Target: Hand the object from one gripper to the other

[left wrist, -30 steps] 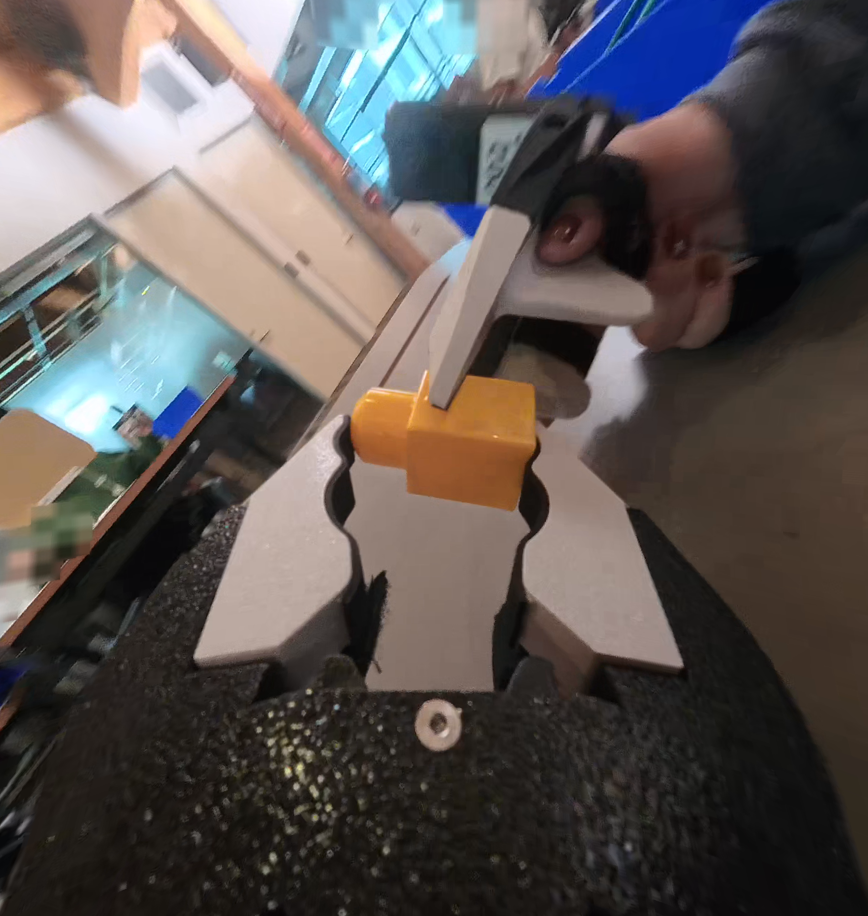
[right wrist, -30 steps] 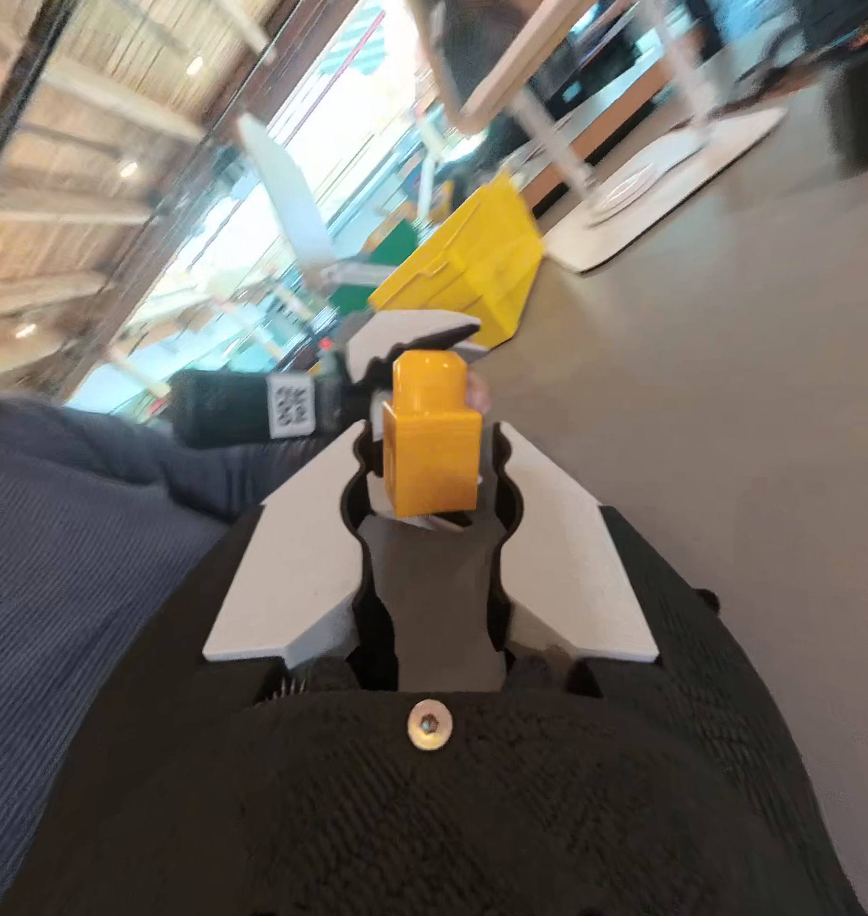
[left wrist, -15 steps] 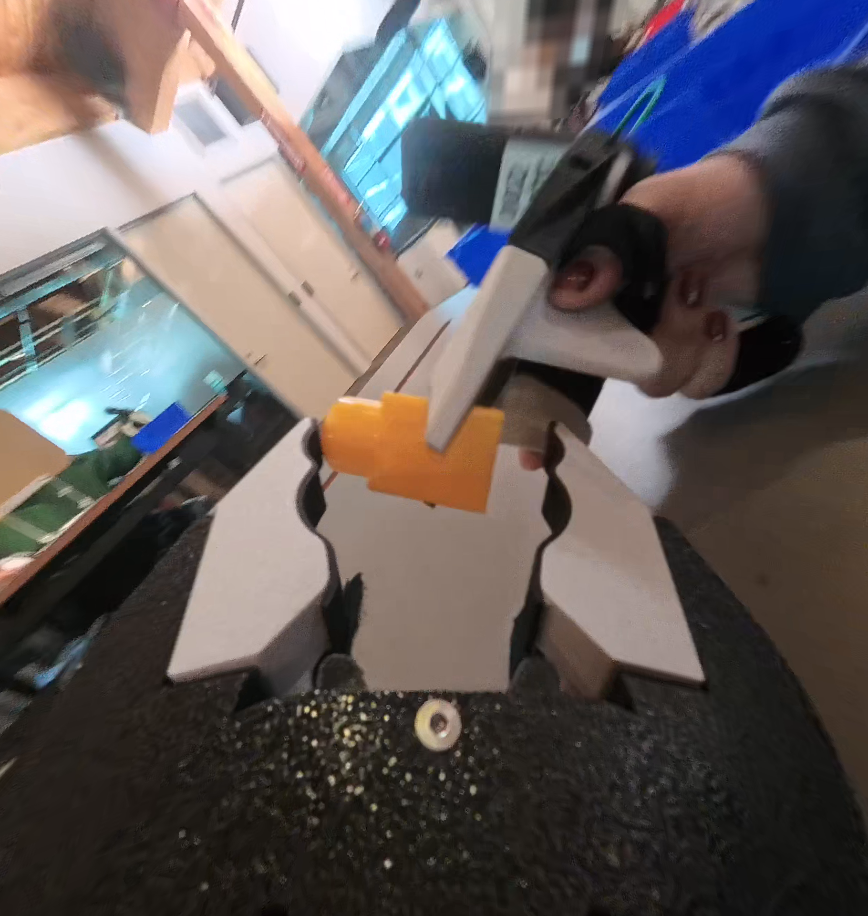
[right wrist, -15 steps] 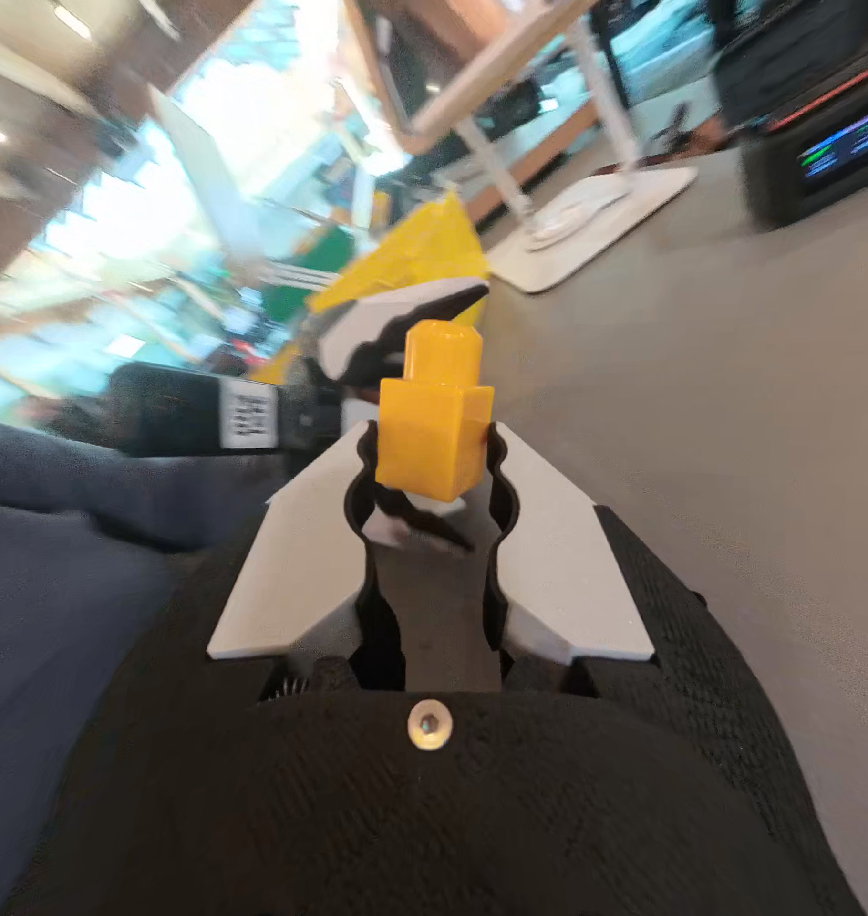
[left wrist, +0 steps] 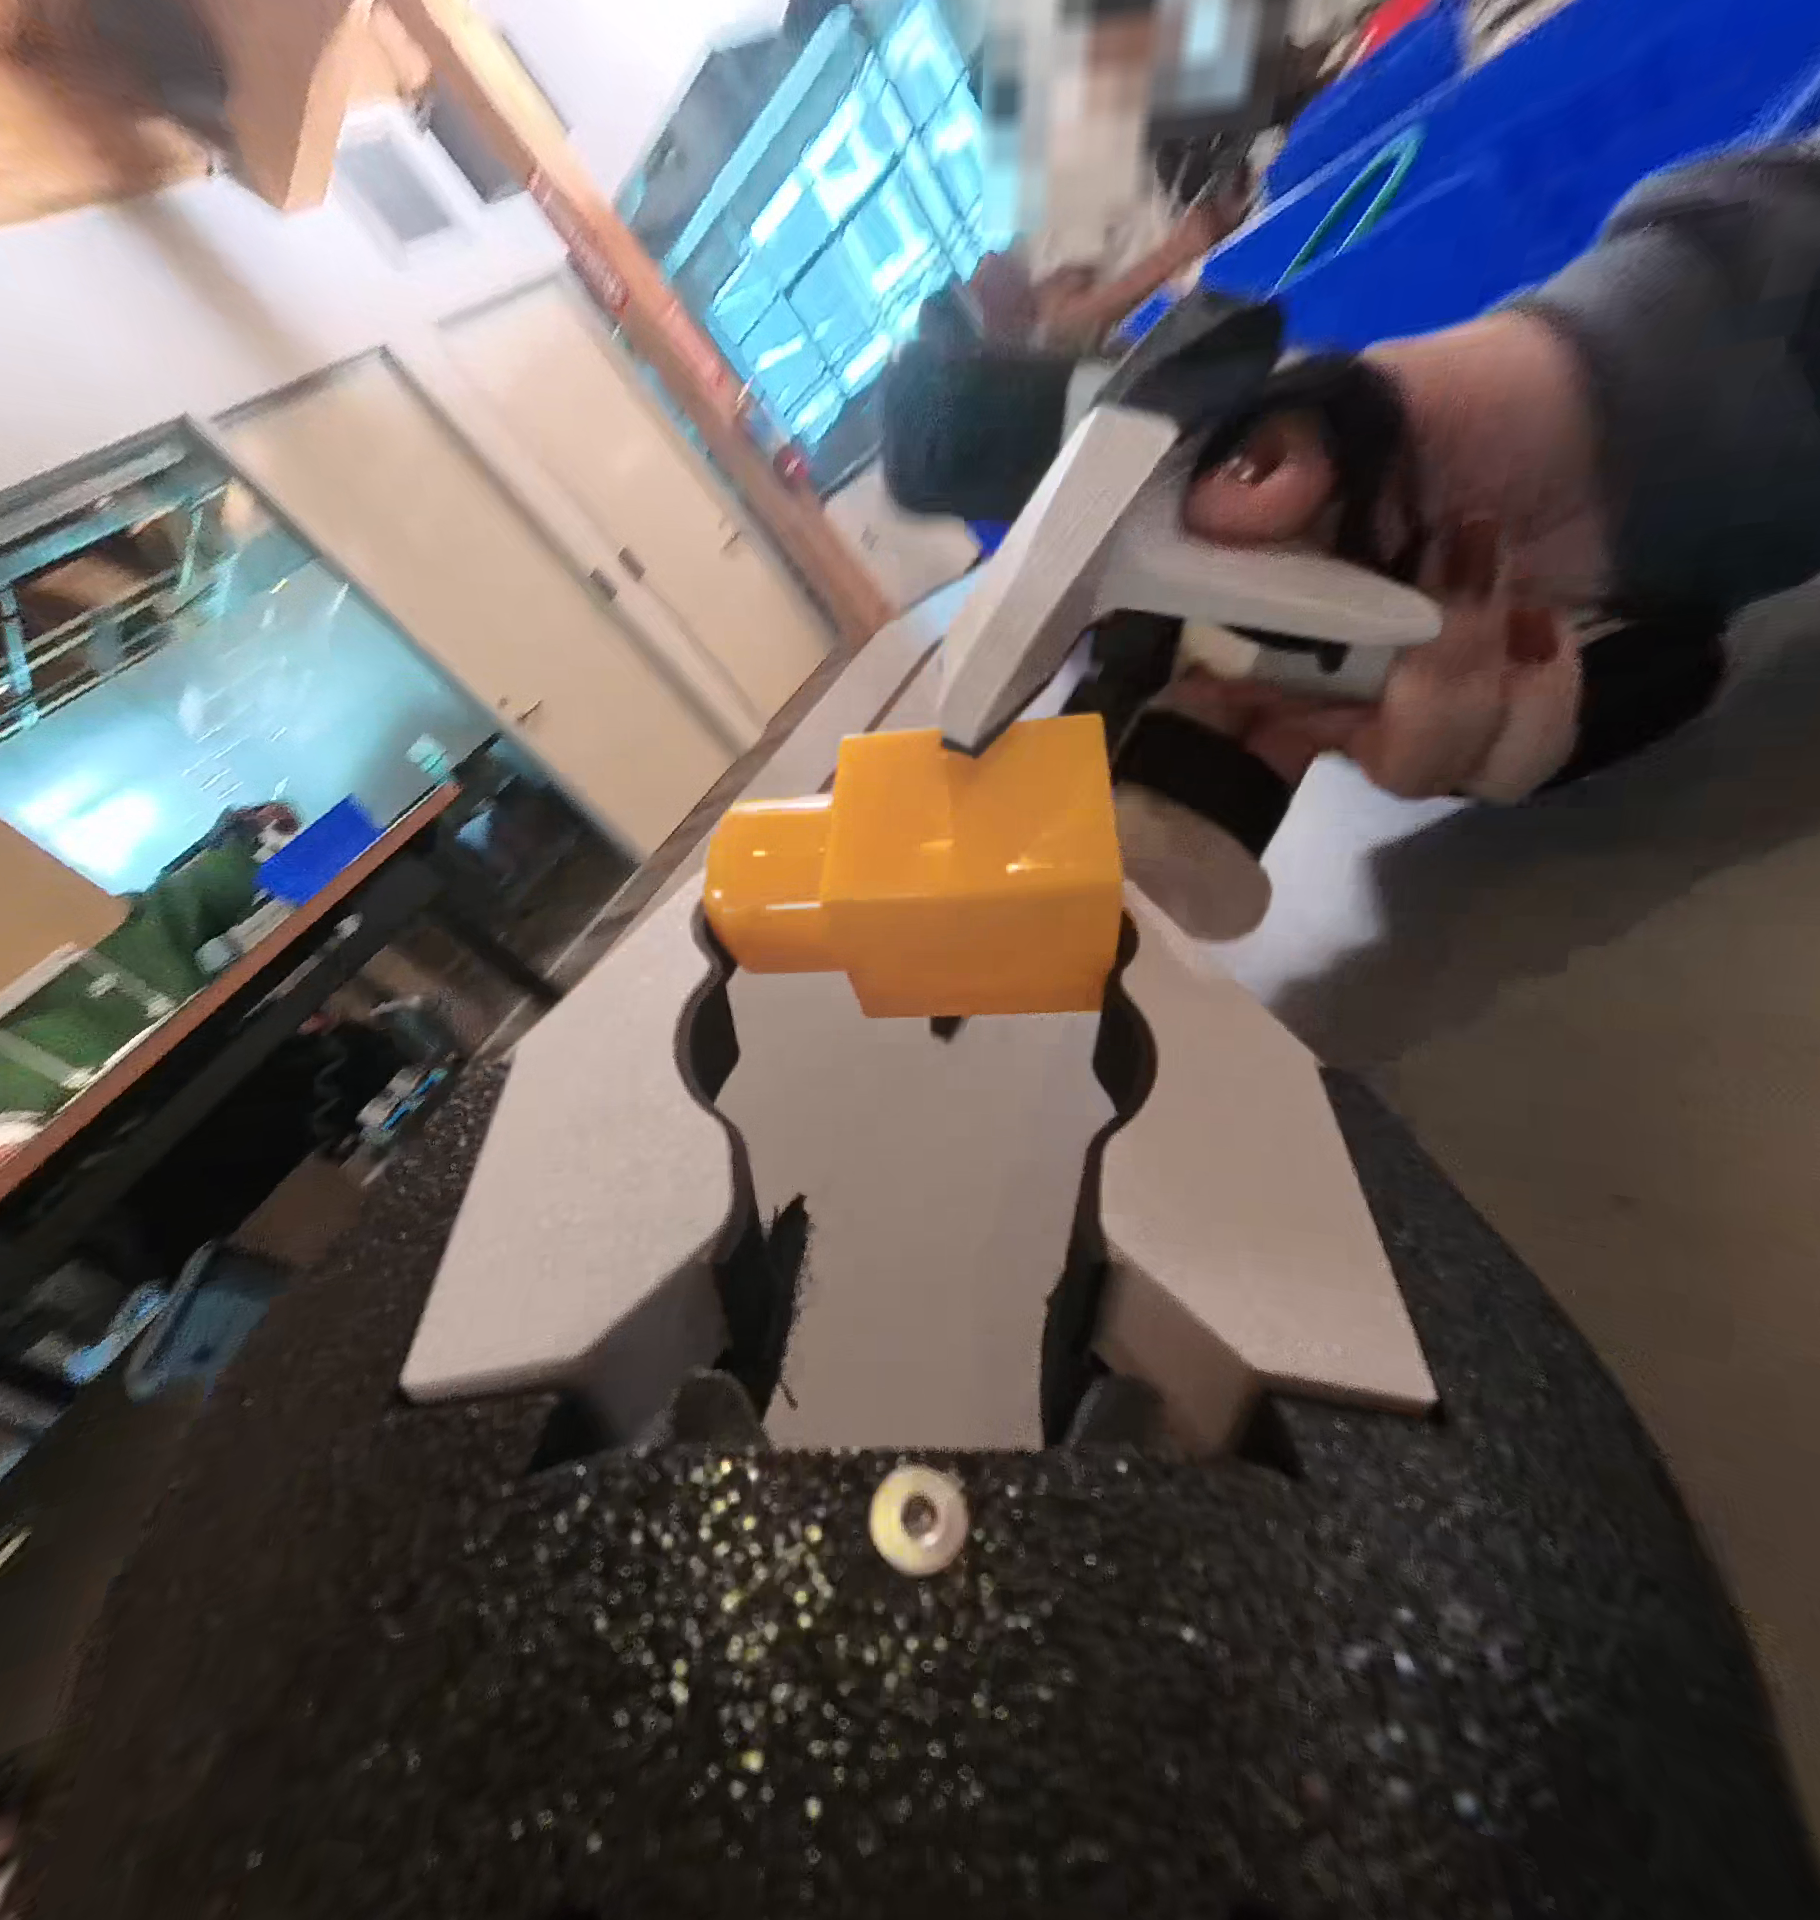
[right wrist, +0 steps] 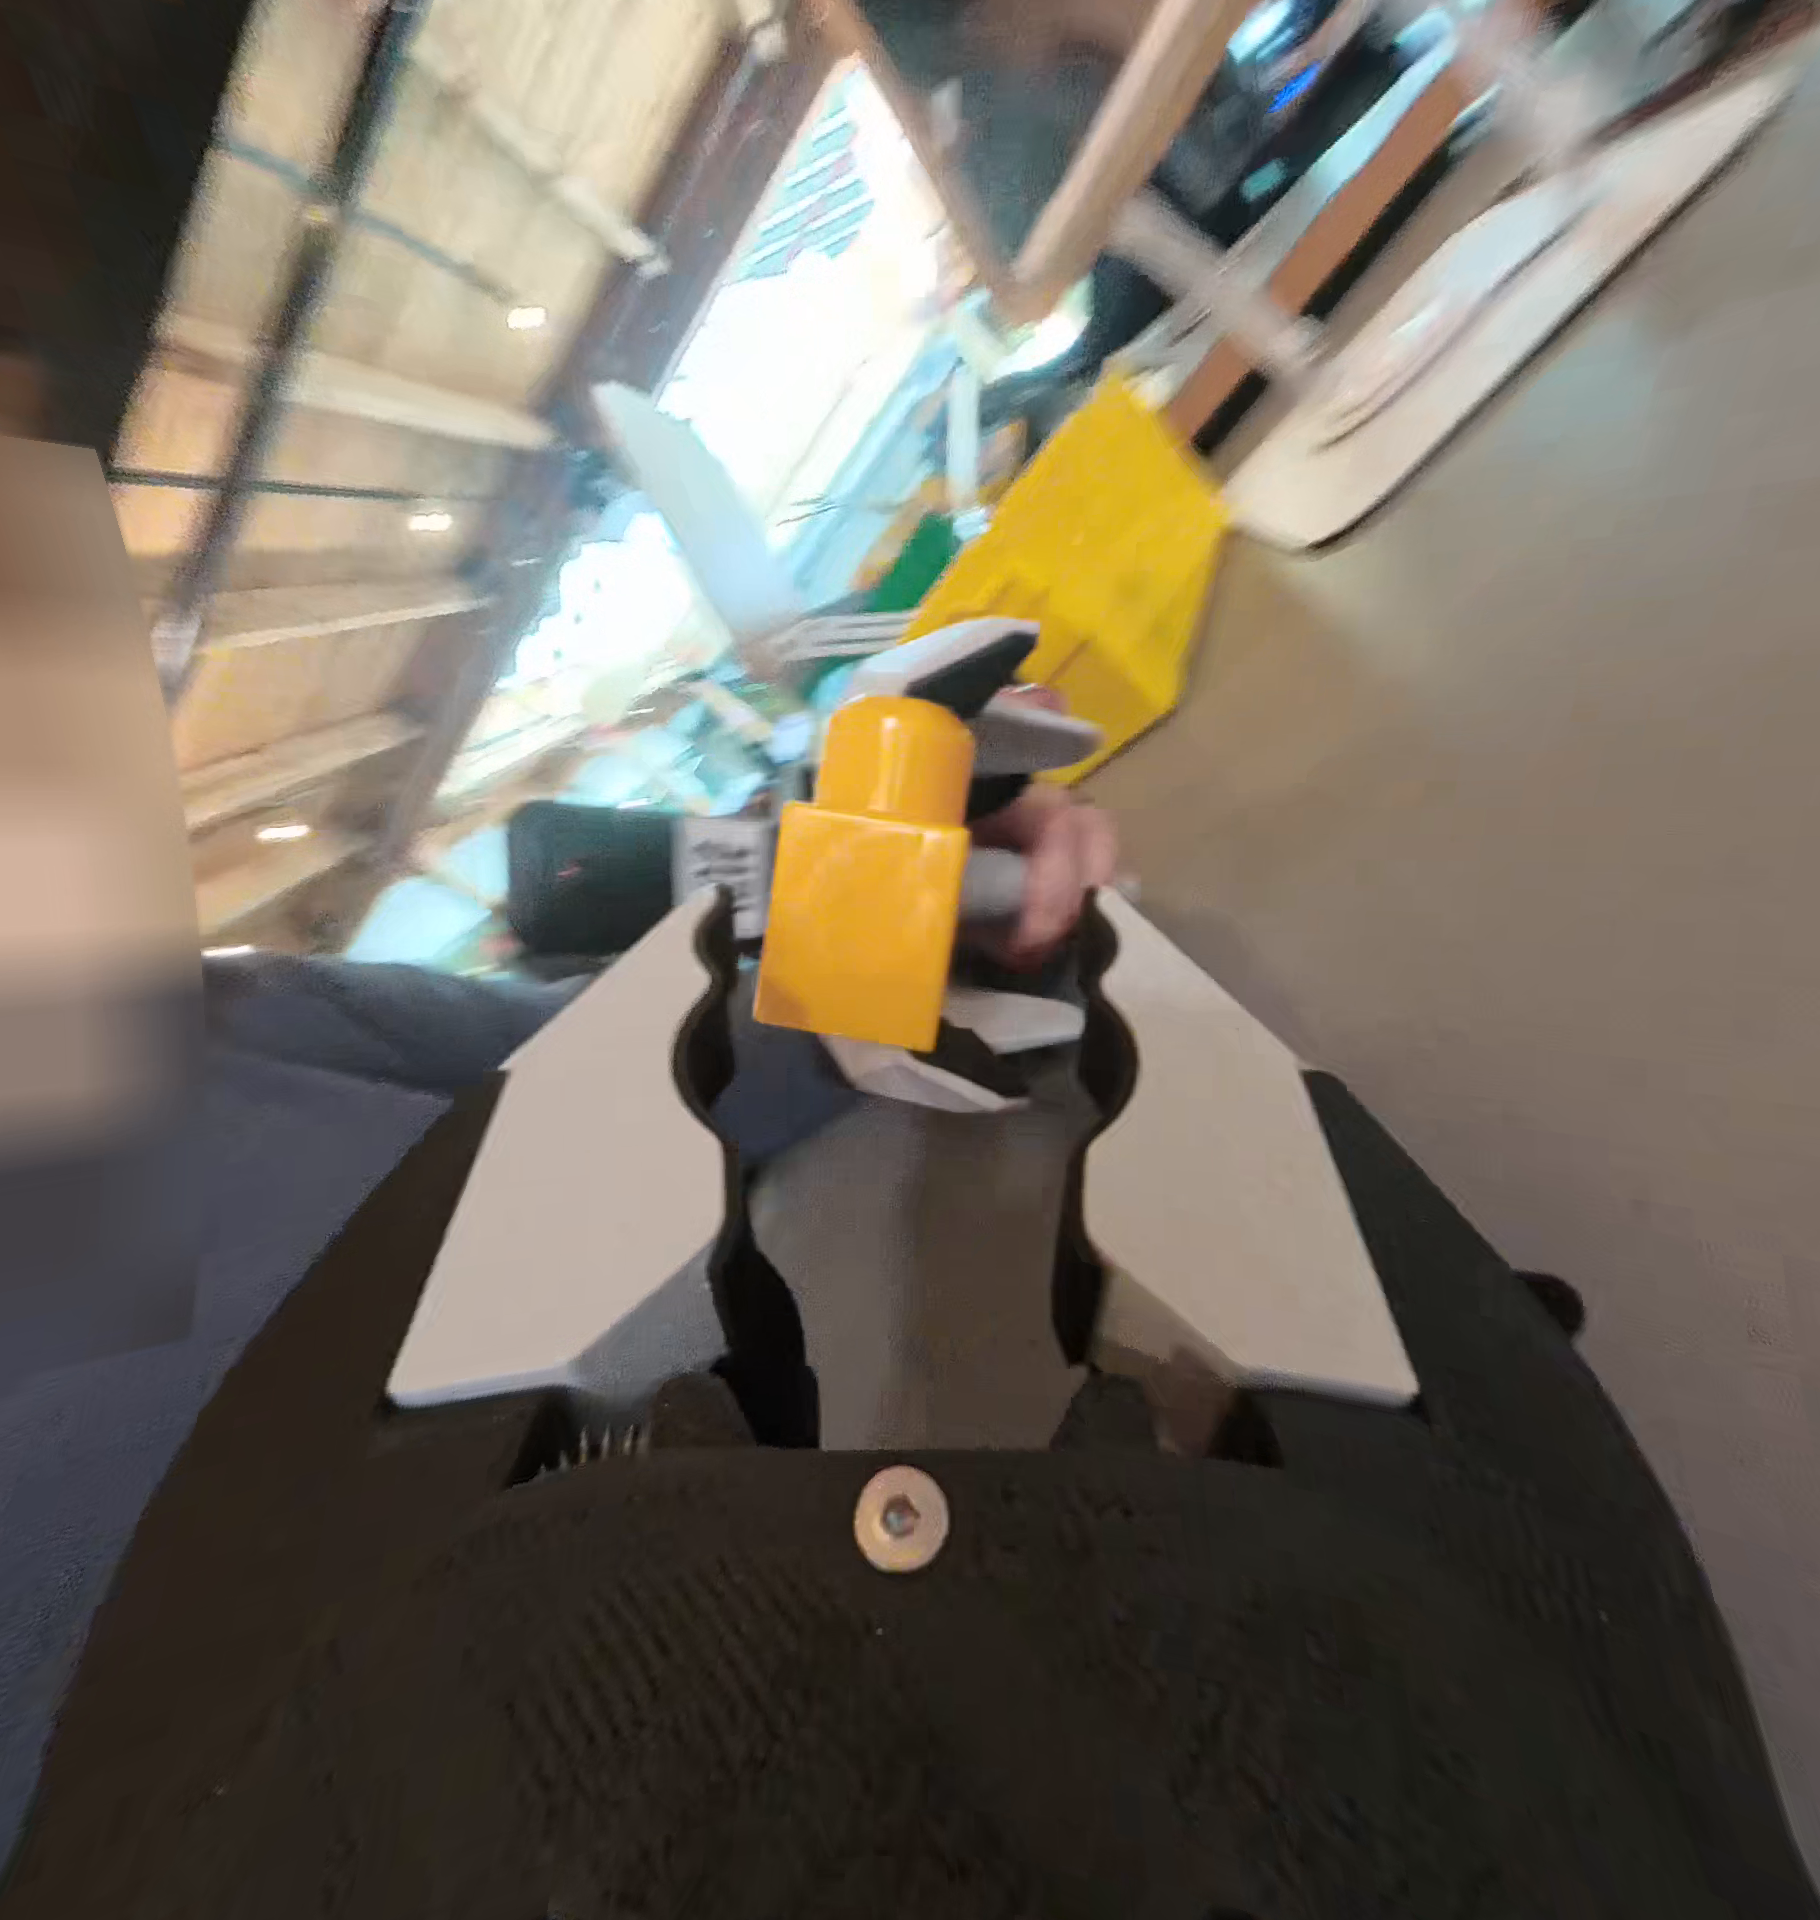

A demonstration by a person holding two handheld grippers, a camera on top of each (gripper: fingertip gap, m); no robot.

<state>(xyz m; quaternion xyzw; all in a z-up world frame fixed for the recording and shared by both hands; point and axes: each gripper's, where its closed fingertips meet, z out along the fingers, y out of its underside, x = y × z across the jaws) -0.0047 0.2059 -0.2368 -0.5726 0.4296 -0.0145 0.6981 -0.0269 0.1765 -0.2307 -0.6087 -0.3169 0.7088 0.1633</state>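
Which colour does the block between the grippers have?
Orange-yellow; the block shows best in the left wrist view.

Orange block [left wrist: 947, 894]; pale grey, black-lined tongs [left wrist: 911, 935].

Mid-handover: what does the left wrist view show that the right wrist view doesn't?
Only the left wrist view: the left gripper's tips appear closed on the two ends of the yellow block, with white cabinet doors behind. Only the right wrist view: the right gripper stands open, with gaps either side of the block, and a yellow bin behind. Both: the block, with the other gripper right at it.
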